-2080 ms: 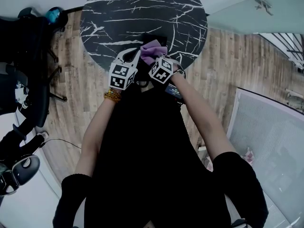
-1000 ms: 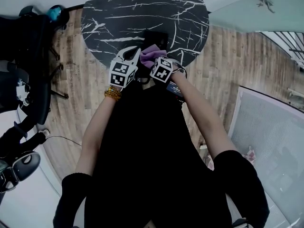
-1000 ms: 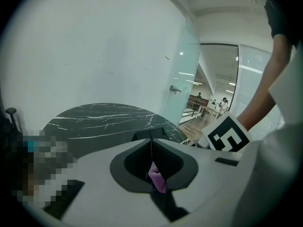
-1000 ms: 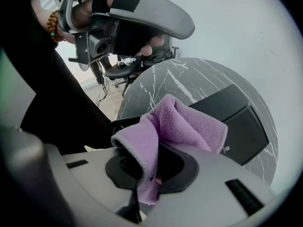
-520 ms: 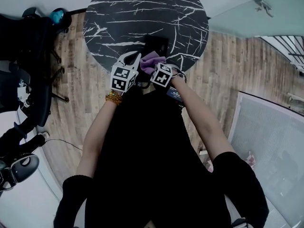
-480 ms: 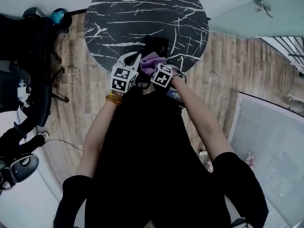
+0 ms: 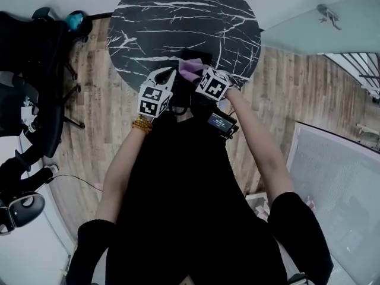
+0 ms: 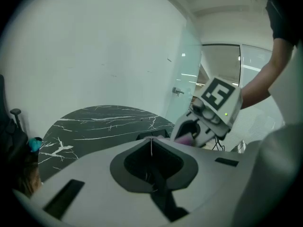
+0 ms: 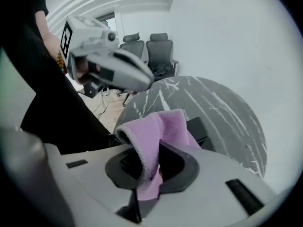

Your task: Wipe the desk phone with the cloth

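The black desk phone [image 7: 200, 56] lies near the front edge of the round black marble table [image 7: 178, 16], partly hidden behind the cloth. In the right gripper view the phone [image 9: 201, 126] shows just past the cloth. My right gripper [image 7: 196, 75] is shut on a purple cloth [image 7: 189, 69], which drapes over its jaws [image 9: 158, 126] above the table's front edge. My left gripper [image 7: 171, 72] is shut with nothing in it, its tip [image 8: 151, 139] close to the left of the cloth. The left gripper view shows the right gripper [image 8: 210, 111] and the phone [image 8: 152, 136].
Black office chairs [image 7: 35, 58] stand left of the table on the wood floor [image 7: 285, 94]. A small black device with a lit screen [image 7: 221, 122] hangs at the person's front, below the right gripper. A glass partition [image 7: 309, 22] is at the right.
The right gripper with the cloth has moved right and a little farther toward the table. The left gripper has barely moved. The lit device now shows more fully.
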The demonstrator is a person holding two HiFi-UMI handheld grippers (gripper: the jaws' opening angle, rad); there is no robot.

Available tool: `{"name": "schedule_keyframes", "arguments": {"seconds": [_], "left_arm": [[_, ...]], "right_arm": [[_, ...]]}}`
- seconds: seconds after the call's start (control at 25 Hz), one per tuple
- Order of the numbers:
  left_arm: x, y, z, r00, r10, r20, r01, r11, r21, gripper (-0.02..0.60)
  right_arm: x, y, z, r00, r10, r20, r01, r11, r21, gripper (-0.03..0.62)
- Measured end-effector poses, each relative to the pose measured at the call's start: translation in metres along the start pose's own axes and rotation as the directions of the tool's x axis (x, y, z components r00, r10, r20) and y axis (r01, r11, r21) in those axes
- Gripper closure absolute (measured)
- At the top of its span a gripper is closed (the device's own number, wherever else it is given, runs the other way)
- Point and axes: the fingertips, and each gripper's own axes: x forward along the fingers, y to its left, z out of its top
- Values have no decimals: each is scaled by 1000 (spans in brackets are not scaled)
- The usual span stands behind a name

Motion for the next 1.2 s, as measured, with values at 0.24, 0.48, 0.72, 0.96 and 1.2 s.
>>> {"name": "schedule_keyframes", "arguments": {"seconds": [0.24, 0.48, 0.72, 0.96, 1.2], "left_arm": [[0, 1, 1, 1000, 3, 2, -3, 1000, 1, 563], [0, 4, 1, 1000, 7, 2, -7, 1000, -4, 563], [0, 6, -2, 1000, 12, -7, -12, 1000, -16, 563], [4, 9, -4, 1000, 8, -11, -8, 1000, -23, 563], [7, 6, -3, 1000, -6, -12, 6, 1000, -24, 563]], "right_arm": [[-59, -99, 36, 947, -303, 105, 303, 953, 23, 537], [-60, -127, 26, 890, -450, 66, 454, 889, -63, 537], [-16, -105, -4, 922, -387, -16, 385, 920, -75, 536], [-10, -104, -3, 929, -369, -5, 369, 929, -32, 536], [-5, -99, -6, 913, -406, -42, 401, 911, -97, 537]]}}
